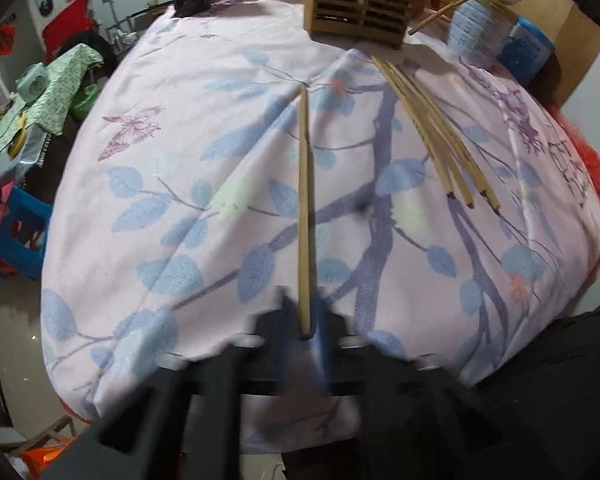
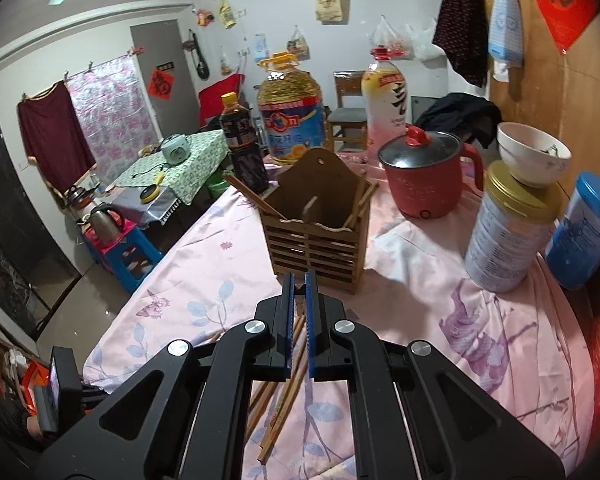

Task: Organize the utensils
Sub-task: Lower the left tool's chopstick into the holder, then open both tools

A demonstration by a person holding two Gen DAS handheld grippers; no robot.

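Gripping a single wooden chopstick [image 1: 305, 200] by its near end, your left gripper [image 1: 305, 312] has its blurred dark fingers closed on either side of the stick, which runs straight away from you over the pink leaf-printed cloth [image 1: 180, 160] toward the slatted wooden utensil holder [image 1: 360, 4] at the far edge. To the right of that stick, a loose bundle of chopsticks [image 1: 436, 132] lies on the cloth, fanned slightly, its far ends close to the holder's base and its near ends pointing back toward you. Beside the holder stand a pale tin [image 1: 476, 36] and a blue tin [image 1: 526, 48].

Your right gripper [image 2: 299, 320] hangs above the cloth with its blue-padded fingers [image 2: 311, 312] drawn near together, only a narrow gap between them and nothing caught in it; the lying chopsticks [image 2: 288, 384] show on the cloth below and behind the pads. Straight ahead sits the utensil holder [image 2: 316, 240], with several chopsticks already leaning in its compartments. Behind it you have a red electric pot [image 2: 428, 176], a dark sauce bottle [image 2: 244, 144], a large oil jug [image 2: 292, 116] and a tall plastic bottle [image 2: 384, 100]. At right, a white bowl [image 2: 532, 156] rests on the gold lid of the pale tin [image 2: 508, 232], with the blue tin [image 2: 584, 232] just beyond it.
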